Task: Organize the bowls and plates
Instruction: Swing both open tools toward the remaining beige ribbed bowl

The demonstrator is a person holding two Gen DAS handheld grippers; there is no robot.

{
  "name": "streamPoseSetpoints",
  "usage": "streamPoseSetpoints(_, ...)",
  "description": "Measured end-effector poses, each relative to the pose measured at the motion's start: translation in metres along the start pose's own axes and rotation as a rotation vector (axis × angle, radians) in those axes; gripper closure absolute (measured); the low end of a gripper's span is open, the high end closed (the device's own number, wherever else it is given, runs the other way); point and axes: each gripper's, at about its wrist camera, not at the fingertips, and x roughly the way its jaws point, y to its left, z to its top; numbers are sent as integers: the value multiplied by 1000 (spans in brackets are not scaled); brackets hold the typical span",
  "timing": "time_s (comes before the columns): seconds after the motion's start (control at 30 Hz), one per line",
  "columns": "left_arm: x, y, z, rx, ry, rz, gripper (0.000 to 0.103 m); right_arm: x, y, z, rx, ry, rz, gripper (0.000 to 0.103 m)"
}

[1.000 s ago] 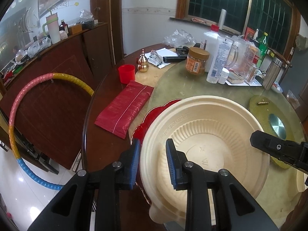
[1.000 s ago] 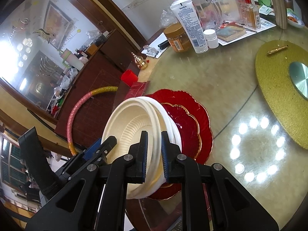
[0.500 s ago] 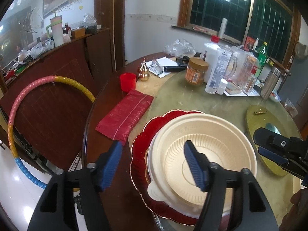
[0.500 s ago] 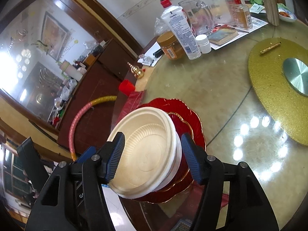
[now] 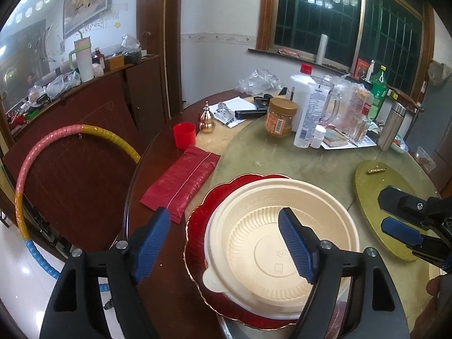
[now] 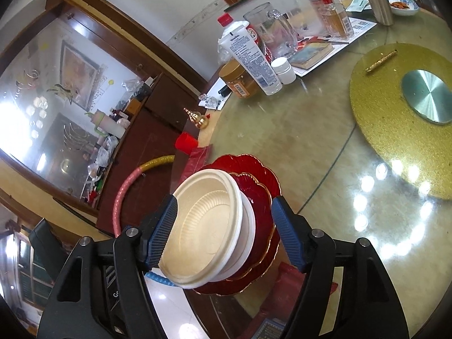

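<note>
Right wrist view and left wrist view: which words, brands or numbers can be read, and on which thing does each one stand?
"Vaseline": on the white squeeze tube standing on its clear cap, near its top in the right wrist view.
Smaller print on that tube: too small to read.
Label with barcode on the brown jar with gold lid: too blurred to read.
Embossed marks in the cream disposable bowl: shapes only, not readable.
White papers with printed codes: unreadable.

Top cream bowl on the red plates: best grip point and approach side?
Pinch the cream bowl by its flat outer rim, one finger inside, one outside. It sits upright and nested, so the wall is buried. Come from above on the table-edge side near the small tab; the red plates block lower approaches.
</note>
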Motion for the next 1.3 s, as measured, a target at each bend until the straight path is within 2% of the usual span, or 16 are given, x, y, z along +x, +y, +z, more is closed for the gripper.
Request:
streamPoseSetpoints(0.3,-11,-17,0,33,-23,-27,24,-21,-8,-2,-3,-22,-7,31)
streamPoseSetpoints(0.53,-25,-46,-4,92,-45,-95,23,-40,-26,-6,14,-45,-45,30)
streamPoseSetpoints(0.9,-39,-131,-22,285,-46,-217,22,-92,-76,-12,101,-129,-115,30)
streamPoseSetpoints(1.07,-32,-163,-36,350,0,-245,22,-113,-104,-17,157,-164,-151,30)
streamPoseSetpoints(1.3,-16,-197,-55,417,68,-278,22,-133,-136,-29,199,-190,-249,29)
